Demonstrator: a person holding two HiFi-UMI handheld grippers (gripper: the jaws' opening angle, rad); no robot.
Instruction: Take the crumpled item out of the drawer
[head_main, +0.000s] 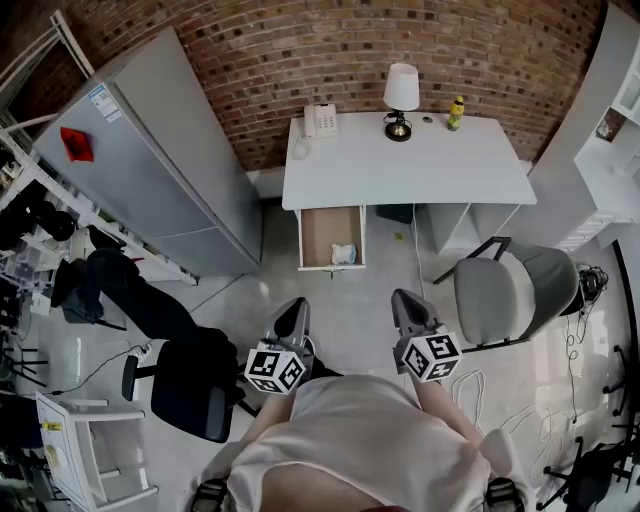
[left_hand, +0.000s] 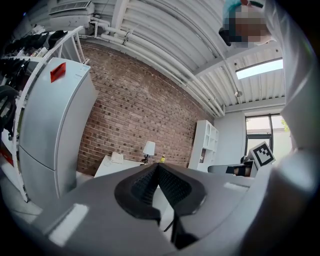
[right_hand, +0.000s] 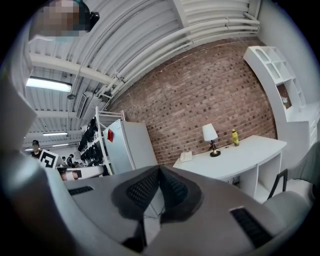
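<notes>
Standing left of the white desk (head_main: 400, 160) is a tall grey refrigerator (head_main: 160, 150); a grey office chair (head_main: 510, 290) sits off the desk's right front. The desk's drawer (head_main: 322, 232) is pulled open. Well short of the desk, the left gripper (head_main: 293, 312) and right gripper (head_main: 407, 303) have their jaws pressed together, empty. The crumpled white item (head_main: 343, 254) lies in the drawer's front right corner.

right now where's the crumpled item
Head view: the crumpled item sits in the near right corner of the open drawer, under the left part of the white desk.
</notes>
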